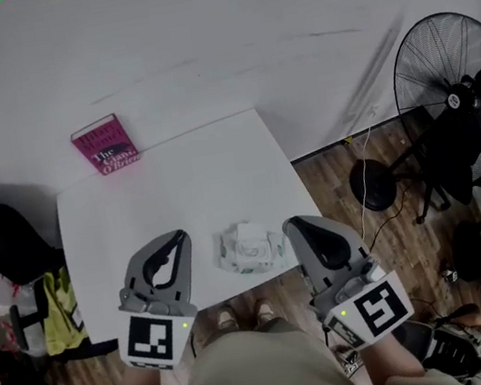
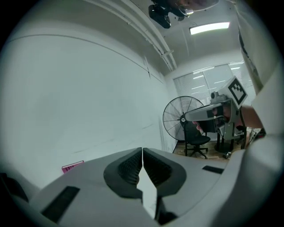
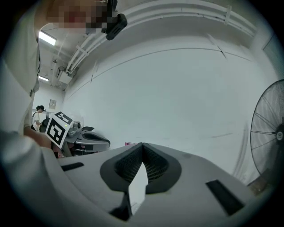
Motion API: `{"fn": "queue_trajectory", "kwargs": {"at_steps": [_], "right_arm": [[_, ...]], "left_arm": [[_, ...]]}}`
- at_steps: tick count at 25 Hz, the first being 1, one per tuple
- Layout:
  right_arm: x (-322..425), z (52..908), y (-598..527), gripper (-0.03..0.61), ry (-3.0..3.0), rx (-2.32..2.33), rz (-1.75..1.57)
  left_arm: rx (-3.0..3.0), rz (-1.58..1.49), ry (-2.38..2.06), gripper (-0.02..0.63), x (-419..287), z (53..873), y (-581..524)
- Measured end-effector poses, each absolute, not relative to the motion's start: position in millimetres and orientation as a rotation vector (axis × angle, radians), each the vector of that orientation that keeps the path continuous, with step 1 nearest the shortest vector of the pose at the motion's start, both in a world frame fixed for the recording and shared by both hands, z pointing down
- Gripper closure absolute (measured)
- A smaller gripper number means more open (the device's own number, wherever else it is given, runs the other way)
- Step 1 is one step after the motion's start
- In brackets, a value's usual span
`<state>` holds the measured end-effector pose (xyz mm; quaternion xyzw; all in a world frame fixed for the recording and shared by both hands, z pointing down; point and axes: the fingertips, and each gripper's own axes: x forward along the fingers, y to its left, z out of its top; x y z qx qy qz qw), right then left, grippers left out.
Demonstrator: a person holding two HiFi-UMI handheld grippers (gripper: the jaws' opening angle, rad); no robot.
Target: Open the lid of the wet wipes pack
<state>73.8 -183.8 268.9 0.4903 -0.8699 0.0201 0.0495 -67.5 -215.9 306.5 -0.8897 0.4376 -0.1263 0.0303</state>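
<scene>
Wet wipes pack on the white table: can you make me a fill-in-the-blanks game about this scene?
The white wet wipes pack lies on the white square ___.
The left gripper and right gripper both hold their jaws ___.
The rectangular book by the table's far left corner is ___.
Missing words: table; shut; pink.

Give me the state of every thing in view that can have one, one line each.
left claw: shut, nothing between the jaws.
right claw: shut, nothing between the jaws.
wet wipes pack: lying on the table, touched by neither claw; lid too small to tell.
book: closed.
fan: upright; cannot tell whether it is running.
</scene>
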Motion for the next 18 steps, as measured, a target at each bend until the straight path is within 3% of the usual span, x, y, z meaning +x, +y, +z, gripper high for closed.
{"fn": "queue_trajectory", "kwargs": {"at_steps": [18], "right_arm": [[73.2,258.0,-174.9,0.555,-2.665,1.499,0.075]], "left_arm": [[-2.709,-0.411,1.373,0.588,-80.6,293.3,-202.4]]}}
